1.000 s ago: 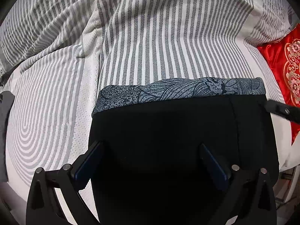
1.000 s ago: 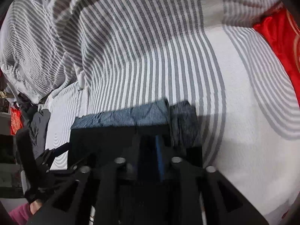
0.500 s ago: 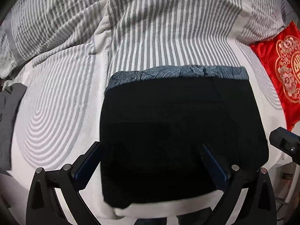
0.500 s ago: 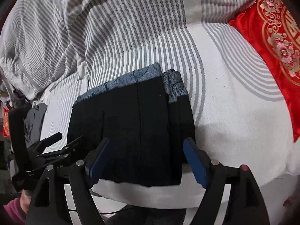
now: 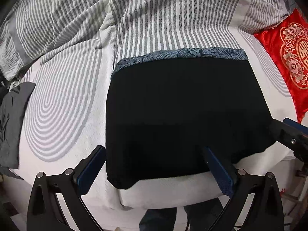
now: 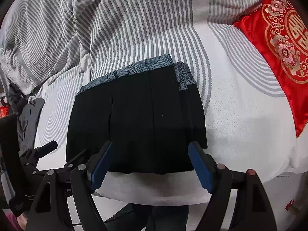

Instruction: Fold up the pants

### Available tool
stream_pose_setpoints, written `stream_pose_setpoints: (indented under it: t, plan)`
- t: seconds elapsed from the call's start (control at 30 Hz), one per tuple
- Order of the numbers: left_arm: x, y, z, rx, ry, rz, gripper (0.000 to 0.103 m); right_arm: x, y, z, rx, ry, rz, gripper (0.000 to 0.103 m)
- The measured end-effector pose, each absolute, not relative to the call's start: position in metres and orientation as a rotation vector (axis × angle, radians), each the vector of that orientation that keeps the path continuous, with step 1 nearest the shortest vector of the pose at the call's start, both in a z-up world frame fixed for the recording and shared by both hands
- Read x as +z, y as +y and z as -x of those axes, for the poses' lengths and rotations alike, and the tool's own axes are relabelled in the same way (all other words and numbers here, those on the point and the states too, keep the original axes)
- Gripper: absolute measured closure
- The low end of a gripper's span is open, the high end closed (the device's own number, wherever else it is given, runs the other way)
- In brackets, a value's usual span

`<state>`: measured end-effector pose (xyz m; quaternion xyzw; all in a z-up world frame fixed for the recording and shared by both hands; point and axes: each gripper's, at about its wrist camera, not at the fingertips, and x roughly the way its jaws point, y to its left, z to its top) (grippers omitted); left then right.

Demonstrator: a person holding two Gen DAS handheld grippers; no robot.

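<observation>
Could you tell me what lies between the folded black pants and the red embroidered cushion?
Only bare white bedsheet separates the folded pants from the red cushion; the right wrist view shows it best.

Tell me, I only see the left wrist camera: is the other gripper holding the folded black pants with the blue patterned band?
Observer: No. The right gripper is open over the near edge of the folded black pants, gripping nothing.
Operator: Is the right side neat?
Observer: Mostly. Stacked layers show there, with a second patterned strip peeking out beside the top band.
Operator: Anything far left?
Observer: A small red thing beyond the dark grey garment; too small to identify.
</observation>
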<state>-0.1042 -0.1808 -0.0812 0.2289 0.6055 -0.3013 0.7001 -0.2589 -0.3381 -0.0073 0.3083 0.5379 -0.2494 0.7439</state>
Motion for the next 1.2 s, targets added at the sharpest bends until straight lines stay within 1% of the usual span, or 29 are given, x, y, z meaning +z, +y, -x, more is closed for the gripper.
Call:
stream_pose_setpoints:
  t: [1.2]
  plan:
    - [-0.079,-0.180,0.125,-0.693,1.355,-0.517,0.001,-0.011,-0.328,0.266,-0.548,1.190,-0.672,0.020]
